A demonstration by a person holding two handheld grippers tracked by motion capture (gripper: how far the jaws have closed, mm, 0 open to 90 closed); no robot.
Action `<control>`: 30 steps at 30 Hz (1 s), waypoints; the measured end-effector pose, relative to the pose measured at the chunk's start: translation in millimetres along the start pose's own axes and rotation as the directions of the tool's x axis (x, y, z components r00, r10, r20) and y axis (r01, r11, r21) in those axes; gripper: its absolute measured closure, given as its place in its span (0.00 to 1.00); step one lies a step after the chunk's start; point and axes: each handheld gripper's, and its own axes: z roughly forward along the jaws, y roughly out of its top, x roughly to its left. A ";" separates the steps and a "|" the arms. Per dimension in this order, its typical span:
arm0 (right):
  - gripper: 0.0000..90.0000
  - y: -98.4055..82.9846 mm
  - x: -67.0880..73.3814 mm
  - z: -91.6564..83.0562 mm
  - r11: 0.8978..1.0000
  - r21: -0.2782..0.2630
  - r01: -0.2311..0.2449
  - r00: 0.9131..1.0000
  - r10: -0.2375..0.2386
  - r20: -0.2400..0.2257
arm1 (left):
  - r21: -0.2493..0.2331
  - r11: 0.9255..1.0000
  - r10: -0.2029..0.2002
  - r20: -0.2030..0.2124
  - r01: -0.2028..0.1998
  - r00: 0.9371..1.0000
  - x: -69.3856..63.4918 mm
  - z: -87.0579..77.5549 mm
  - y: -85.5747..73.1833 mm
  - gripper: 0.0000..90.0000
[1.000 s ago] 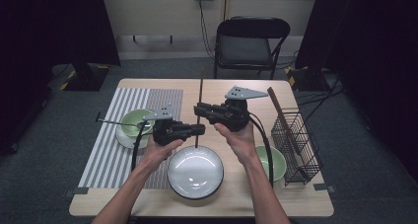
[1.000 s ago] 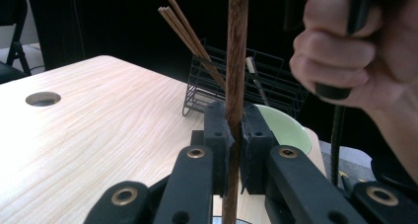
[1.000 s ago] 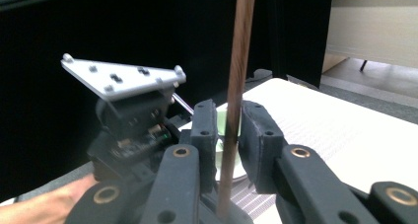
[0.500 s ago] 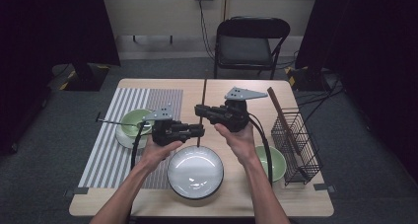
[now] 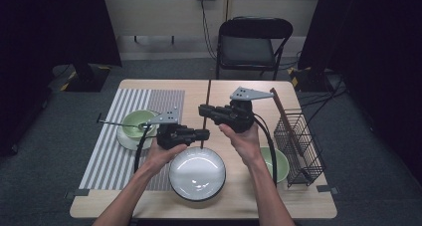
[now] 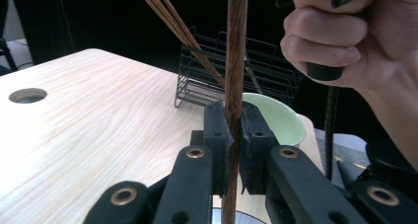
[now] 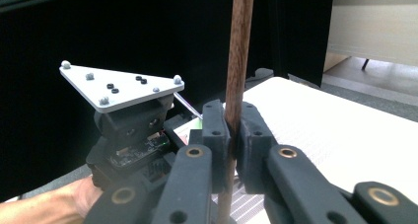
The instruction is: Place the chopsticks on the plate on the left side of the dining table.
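Note:
A long dark wooden chopstick (image 5: 207,94) is held above the table between both grippers. In the high view my left gripper (image 5: 205,133) points right and clamps its near part. My right gripper (image 5: 201,108) points left and clamps it farther along. In the left gripper view the chopstick (image 6: 235,61) stands upright between the pads of the left gripper (image 6: 235,130), whose jaws have just been closing on it. In the right gripper view the chopstick (image 7: 240,51) sits between the pads of the right gripper (image 7: 234,130), whose jaws have just been opening a little but still touch it.
A white dark-rimmed plate (image 5: 197,173) lies at the front centre. On the striped mat (image 5: 114,146) is a green bowl (image 5: 133,124) with a spoon. Another green bowl (image 5: 278,162) sits beside a black wire basket (image 5: 298,141) holding chopsticks at the right edge.

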 end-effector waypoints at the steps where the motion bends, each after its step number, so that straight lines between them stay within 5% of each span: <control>1: 0.86 0.3 0.0 -0.2 1.000 -0.003 0.001 1.000 -0.001 -0.002 | 0.002 1.000 -0.002 0.004 0.002 1.000 0.0 -0.1 -0.2 0.93; 14: 0.47 7.3 -1.1 -4.1 0.999 -0.011 0.043 0.996 -0.042 0.075 | 0.014 1.000 -0.003 0.005 0.003 1.000 -3.0 -6.9 -5.2 0.93; 30: 0.37 4.4 -10.1 -3.1 1.000 0.008 0.023 0.993 -0.023 0.114 | 0.028 1.000 -0.009 -0.026 0.010 1.000 -2.8 -25.7 -11.8 0.94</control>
